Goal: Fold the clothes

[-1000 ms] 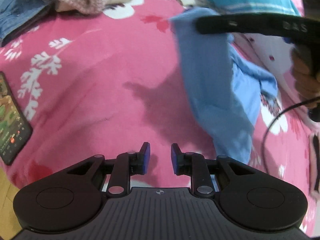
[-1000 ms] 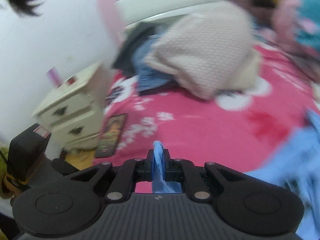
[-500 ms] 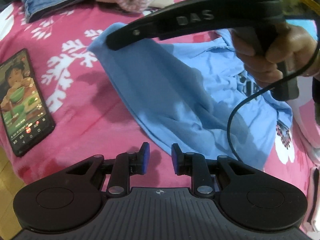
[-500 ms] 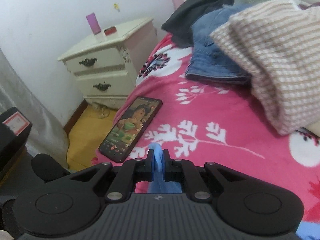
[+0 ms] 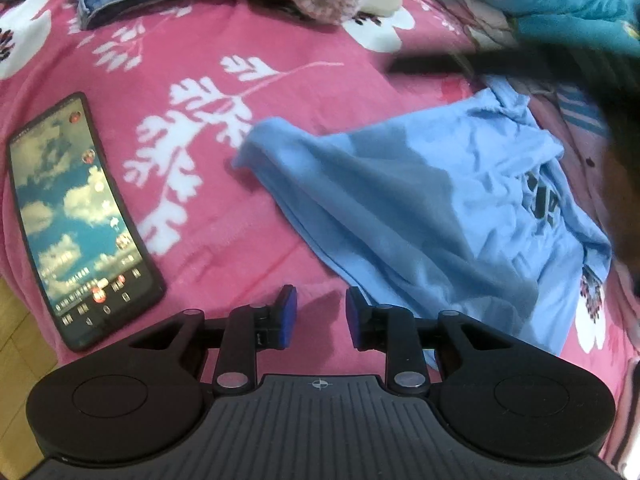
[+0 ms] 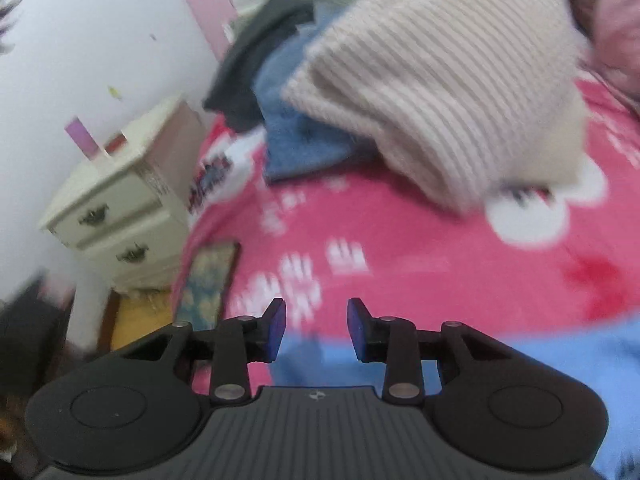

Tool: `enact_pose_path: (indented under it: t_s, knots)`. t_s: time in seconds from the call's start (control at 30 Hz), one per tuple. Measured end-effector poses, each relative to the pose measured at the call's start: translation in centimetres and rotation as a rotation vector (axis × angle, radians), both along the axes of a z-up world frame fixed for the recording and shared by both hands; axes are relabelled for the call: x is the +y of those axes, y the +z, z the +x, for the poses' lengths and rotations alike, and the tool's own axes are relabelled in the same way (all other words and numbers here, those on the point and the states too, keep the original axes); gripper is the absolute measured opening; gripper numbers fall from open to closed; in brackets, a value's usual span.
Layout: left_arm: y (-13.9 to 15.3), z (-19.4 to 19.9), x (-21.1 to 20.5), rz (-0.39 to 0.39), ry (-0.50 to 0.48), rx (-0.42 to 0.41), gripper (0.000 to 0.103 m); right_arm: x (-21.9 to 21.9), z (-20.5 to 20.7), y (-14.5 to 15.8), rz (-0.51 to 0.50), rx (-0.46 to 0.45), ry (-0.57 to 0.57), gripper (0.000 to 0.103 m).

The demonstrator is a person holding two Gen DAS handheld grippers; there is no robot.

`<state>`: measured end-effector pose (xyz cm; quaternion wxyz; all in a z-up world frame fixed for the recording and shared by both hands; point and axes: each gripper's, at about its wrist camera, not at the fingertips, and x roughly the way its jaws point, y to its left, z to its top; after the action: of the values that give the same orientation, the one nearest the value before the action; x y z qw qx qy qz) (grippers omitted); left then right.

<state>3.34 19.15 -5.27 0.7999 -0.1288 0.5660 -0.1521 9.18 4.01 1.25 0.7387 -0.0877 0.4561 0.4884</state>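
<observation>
Since the earlier frames the right gripper (image 6: 316, 328) has let go of the blue shirt (image 5: 420, 216); its jaws are opening, nothing between them. The shirt now lies crumpled on the pink bedspread (image 5: 200, 60), right of the phone (image 5: 80, 216), one corner reaching toward it. The left gripper (image 5: 318, 316) hangs just beside the shirt's near edge, jaws narrowly parted and opening, empty. Step in hand, as judged: laying out. Next calls for gripping edges and spreading flat. Count: one shirt, one phone, two grippers.
</observation>
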Motion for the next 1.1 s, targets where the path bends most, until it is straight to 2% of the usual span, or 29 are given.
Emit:
enact_pose_path:
  t_s: [0.07,0.2,0.3,0.5,0.73,0.8,0.9,1.0,1.1]
  knots:
    - [0.1,0.6,0.3,0.001,0.009,-0.004,0.026,-1.4,-1.8,-0.2,-0.051,0.019,-0.002,0.036]
    - [0.1,1.3,1.1,0.006,0.032,-0.007,0.026,-2.7,-4.9,-1.1,-0.093,0.102,-0.044,0.035]
    - [0.1,1.6,1.5,0.008,0.041,-0.008,0.026,-2.2,-7.0,-2.2,-0.146,0.09,-0.053,0.033]
    - [-0.3,2.2,1.8,0.007,0.014,0.003,0.026,0.5,-9.3,-3.8,-0.263,-0.052,-0.073,0.032]
    - [-0.4,3.1,2.2,-0.02,-0.026,0.011,0.026,2.9,-10.5,-4.6,-0.306,-0.157,-0.068,0.032]
    - [-0.3,3.3,2.2,-0.026,-0.036,0.012,0.026,3.2,-11.4,-4.2,-0.327,-0.228,-0.068,0.032]
    - [-0.1,3.5,2.3,-0.033,-0.046,0.013,0.026,2.6,-12.9,-3.1,-0.335,-0.282,-0.067,0.032]
    - [-0.1,3.6,2.1,-0.032,-0.061,0.01,0.026,2.1,-14.3,-3.5,-0.359,-0.279,-0.021,0.023]
    - [-0.2,3.7,1.6,-0.027,-0.074,0.012,0.026,2.1,-13.9,-5.2,-0.397,-0.295,-0.029,0.013]
